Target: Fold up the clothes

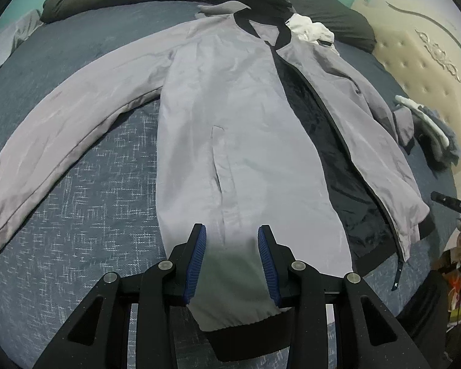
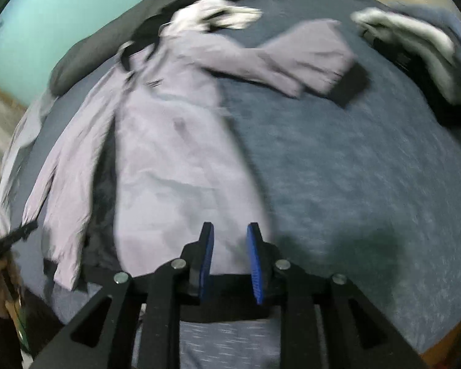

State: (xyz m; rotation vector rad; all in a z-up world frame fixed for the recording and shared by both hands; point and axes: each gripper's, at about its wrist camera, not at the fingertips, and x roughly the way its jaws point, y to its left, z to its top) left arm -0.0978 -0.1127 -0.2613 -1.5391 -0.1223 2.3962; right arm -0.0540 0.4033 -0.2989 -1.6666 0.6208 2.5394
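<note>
While the grey jacket (image 1: 230,117) lies unzipped on the bed (image 1: 86,184), both claws, left claw (image 1: 232,233) and right claw (image 2: 229,230), gape over its hem, holding nothing.

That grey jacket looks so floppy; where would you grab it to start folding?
Grip the jacket at its black hem band, coming from the bed's near edge. It lies flat and unzipped, and both open grippers, left and right, already straddle that hem.

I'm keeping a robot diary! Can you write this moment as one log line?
step: fold start | grey jacket: flat on bed, unzipped | left gripper: open over hem | right gripper: open over hem
</note>
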